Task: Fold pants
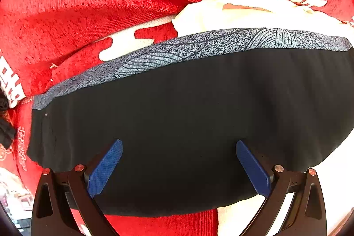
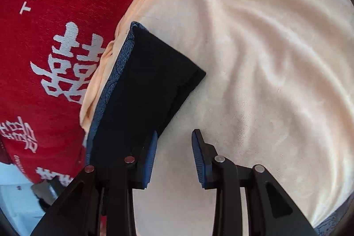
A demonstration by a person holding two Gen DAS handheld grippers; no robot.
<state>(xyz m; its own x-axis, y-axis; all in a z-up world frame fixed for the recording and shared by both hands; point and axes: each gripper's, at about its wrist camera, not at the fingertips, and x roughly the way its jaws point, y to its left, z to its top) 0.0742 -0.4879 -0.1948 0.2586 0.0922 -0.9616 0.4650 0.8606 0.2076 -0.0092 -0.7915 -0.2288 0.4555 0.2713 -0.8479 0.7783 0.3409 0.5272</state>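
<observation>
Left claw (image 1: pixel 179 166) was spread wide, hovering over the folded black pants (image 1: pixel 177 121), gripping nothing. Right claw (image 2: pixel 174 156) was also spread, empty, its left finger just beside the pants' edge. Pants lay on cream sheet (image 2: pixel 265 59), against red blanket (image 2: pixel 44 37).

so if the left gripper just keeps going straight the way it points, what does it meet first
Most likely the folded black pants: the open left gripper points right at them, and its fingers already frame the fabric. How far off they are is unclear.
</observation>
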